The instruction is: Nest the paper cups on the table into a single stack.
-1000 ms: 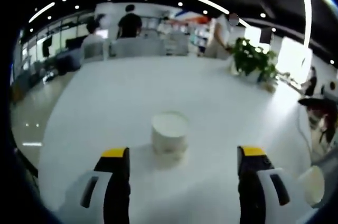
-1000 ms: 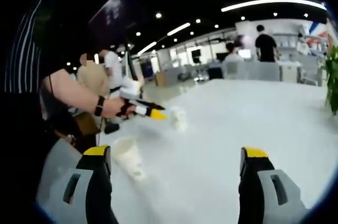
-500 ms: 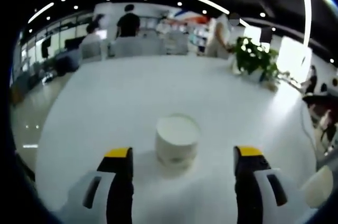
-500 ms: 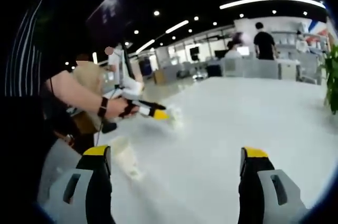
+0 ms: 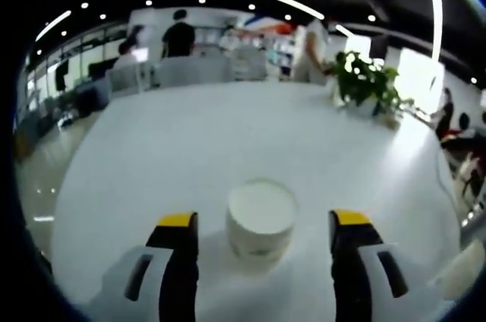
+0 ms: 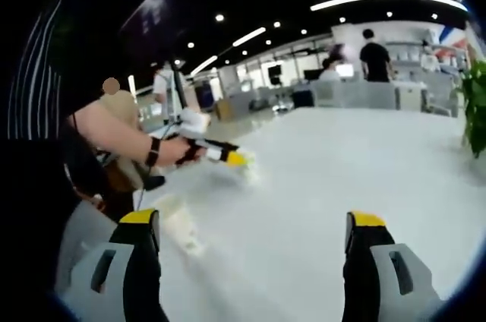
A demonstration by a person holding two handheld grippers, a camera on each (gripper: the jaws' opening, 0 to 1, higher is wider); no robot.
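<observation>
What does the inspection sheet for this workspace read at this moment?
Surface: white table, bare apart from the cups.
Job's things: upright cup between the left claw's jaws, not gripped; blurred cup near the table edge in the right gripper view.
Clutter: potted plant at the far edge.
Grippers: left claw open around the cup; right claw open, holding nothing.
Cables: nothing seen.
Surroundings: open office, ceiling lights, people standing beyond the table.

Right gripper (image 6: 254, 235) gapes wide over the white table (image 6: 342, 170); left gripper (image 6: 228, 157) reaches toward a blurred cup (image 6: 248, 171).
</observation>
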